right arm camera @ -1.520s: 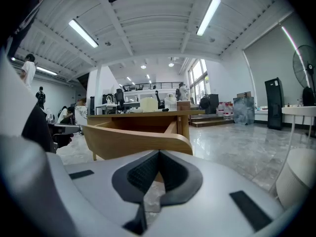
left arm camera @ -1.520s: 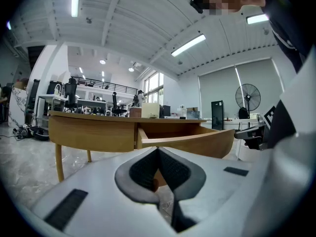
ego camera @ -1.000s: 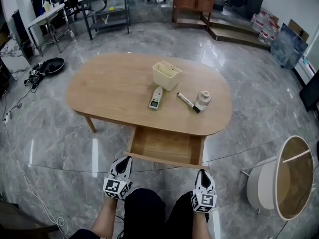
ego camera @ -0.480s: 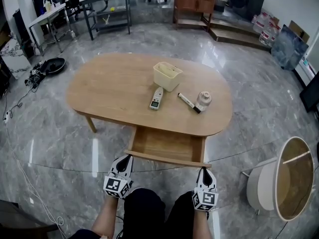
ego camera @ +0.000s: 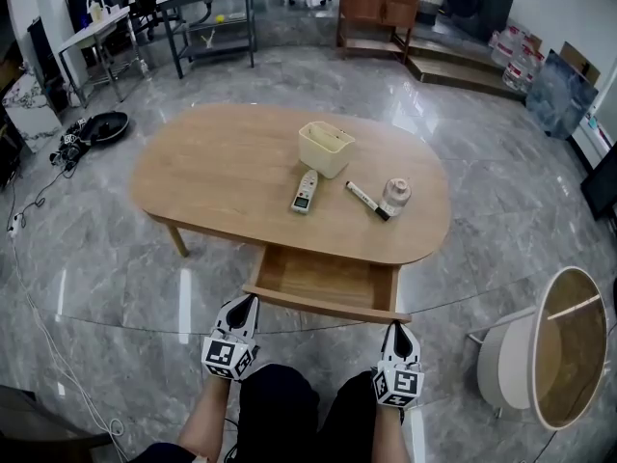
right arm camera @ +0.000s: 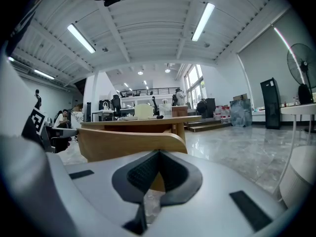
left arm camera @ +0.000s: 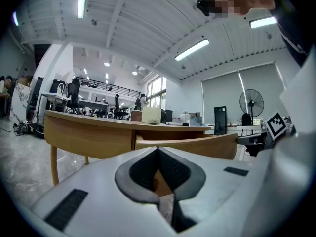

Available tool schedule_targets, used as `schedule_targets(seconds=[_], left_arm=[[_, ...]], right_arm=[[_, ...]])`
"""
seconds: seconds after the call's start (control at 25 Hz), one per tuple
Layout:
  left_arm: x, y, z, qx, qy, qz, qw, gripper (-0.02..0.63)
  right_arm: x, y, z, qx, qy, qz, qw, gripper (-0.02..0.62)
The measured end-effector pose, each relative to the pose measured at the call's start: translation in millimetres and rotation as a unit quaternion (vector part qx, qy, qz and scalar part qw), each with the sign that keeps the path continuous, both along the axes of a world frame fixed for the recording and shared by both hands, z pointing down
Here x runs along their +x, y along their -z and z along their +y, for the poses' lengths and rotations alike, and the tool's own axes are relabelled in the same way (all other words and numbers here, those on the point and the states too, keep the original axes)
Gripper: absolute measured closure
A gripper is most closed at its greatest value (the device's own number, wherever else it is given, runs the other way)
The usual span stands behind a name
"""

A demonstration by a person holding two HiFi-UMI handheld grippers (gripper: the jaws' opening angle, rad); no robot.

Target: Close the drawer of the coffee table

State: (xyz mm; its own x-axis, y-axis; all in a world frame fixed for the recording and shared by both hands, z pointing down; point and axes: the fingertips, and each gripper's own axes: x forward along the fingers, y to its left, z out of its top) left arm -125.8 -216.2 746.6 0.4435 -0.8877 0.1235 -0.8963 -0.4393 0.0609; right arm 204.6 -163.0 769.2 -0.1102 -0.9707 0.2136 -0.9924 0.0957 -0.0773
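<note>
The oval wooden coffee table (ego camera: pixel 222 177) has its drawer (ego camera: pixel 323 276) pulled out toward me, and nothing shows inside it. My left gripper (ego camera: pixel 248 300) is shut, its tip against the left end of the drawer front (ego camera: pixel 328 305). My right gripper (ego camera: pixel 393 327) is shut too, its tip at the right end of that front. In the left gripper view the shut left gripper (left arm camera: pixel 158 150) points at the curved drawer front (left arm camera: pixel 197 144). In the right gripper view the shut right gripper (right arm camera: pixel 158 152) faces the same drawer front (right arm camera: pixel 128 142).
On the tabletop stand a cream bin (ego camera: pixel 326 148), a white remote-like device (ego camera: pixel 304 191), a marker (ego camera: pixel 366 200) and a small jar (ego camera: pixel 393 195). A round side table (ego camera: pixel 564 345) stands at my right. My knees (ego camera: pixel 280 403) are just behind the grippers. Cables lie on the floor at left.
Both grippers have edged forward, and the drawer front has slid a little way in toward the table.
</note>
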Motion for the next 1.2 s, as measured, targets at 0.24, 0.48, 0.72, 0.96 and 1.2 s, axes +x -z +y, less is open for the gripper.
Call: schedule_targets(seconds=[0.24, 0.48, 0.72, 0.96, 1.2], left_arm=[[-1, 3, 3, 0.003, -0.002, -0.003, 1.0000, 0.581], [2, 6, -2, 0.015, -0.002, -0.006, 0.9999, 0.581], [3, 1, -4, 0.004, 0.001, -0.007, 1.0000, 0.581], [4, 3, -10, 0.007, 0.001, -0.010, 0.9999, 0.580], [4, 4, -14, 0.008, 0.004, -0.015, 0.9998, 0.580]], right_arm=[[0, 2, 2, 0.001, -0.001, -0.001, 1.000, 0.569], [3, 5, -9, 0.010, 0.003, 0.005, 1.000, 0.569], [3, 3, -9, -0.001, 0.005, 0.006, 1.000, 0.569], [4, 4, -14, -0.002, 0.007, 0.007, 1.000, 0.569], [4, 4, -20, 0.003, 0.002, 0.004, 1.000, 0.569]])
